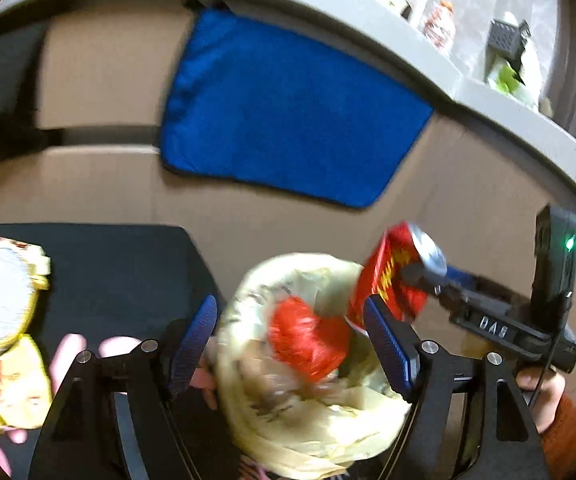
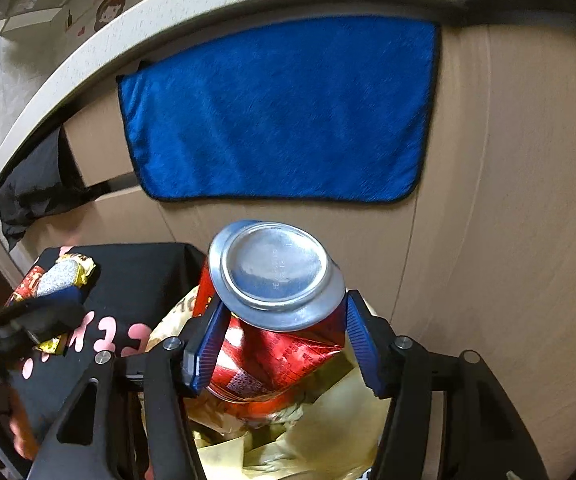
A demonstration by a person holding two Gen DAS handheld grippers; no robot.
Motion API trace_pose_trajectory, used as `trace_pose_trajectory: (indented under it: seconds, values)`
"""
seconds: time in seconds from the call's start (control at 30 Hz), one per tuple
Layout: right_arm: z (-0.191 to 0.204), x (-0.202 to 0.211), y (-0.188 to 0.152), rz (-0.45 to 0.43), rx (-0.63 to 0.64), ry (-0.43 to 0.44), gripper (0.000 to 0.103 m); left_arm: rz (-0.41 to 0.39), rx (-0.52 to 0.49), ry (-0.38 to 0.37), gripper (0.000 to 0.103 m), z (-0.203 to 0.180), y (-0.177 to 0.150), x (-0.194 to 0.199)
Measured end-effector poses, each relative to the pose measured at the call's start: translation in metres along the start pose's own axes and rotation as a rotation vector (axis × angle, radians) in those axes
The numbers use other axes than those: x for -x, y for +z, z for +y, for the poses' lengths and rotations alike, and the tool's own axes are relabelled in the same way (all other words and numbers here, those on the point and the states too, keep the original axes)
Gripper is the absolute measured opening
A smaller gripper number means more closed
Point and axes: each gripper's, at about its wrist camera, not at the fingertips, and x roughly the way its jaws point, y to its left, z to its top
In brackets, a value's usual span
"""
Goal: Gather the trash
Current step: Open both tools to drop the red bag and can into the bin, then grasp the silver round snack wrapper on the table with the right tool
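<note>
Right gripper clamps a crushed red can, silver base up, over the yellowish bag. Left gripper jaws spread apart around the bag; wrapper at 9 o'clock

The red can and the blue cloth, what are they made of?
The can looks like thin metal: shiny silver bottom, dented painted side, pinched by the right tongs. The cloth looks like soft fuzzy fabric, maybe microfiber, with a dark stitched edge.

Both wrist views close above the trash bag, sharing blue towel.
</note>
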Motion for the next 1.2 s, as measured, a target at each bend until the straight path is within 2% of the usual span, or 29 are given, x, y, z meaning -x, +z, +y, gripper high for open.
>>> trace_pose_trajectory:
  seconds: [0.1,0.2,0.37,0.5,0.6,0.73,0.9,0.97,1.2]
  values:
    - [0.005,-0.002,-0.004,0.004,0.013,-0.006,0.068,-0.053,0.002,0.080,0.076,0.013,-0.003,0.025]
    - [0.011,-0.004,-0.007,0.018,0.021,-0.016,0.069,-0.094,0.016,0.172,0.076,0.034,-0.010,0.053]
    - [0.024,0.004,-0.010,0.009,0.017,0.016,0.069,-0.109,0.046,0.286,0.076,0.073,-0.023,0.094]
    - [0.053,0.021,-0.014,-0.065,0.057,0.061,0.069,-0.088,0.083,0.355,0.076,0.109,-0.042,0.123]
    - [0.081,0.035,-0.018,-0.131,0.092,0.055,0.069,-0.094,0.123,0.402,0.075,0.136,-0.060,0.146]
    - [0.120,0.042,-0.021,-0.166,0.134,0.069,0.069,-0.106,0.187,0.463,0.075,0.171,-0.076,0.173]
    - [0.163,0.035,-0.025,-0.131,0.139,0.144,0.069,-0.100,0.249,0.474,0.074,0.209,-0.096,0.193]
    - [0.177,0.030,-0.028,-0.109,0.141,0.178,0.069,-0.087,0.240,0.440,0.074,0.218,-0.101,0.195]
    - [0.228,0.005,-0.049,-0.003,0.231,0.233,0.069,-0.013,0.080,0.320,0.071,0.231,-0.092,0.164]
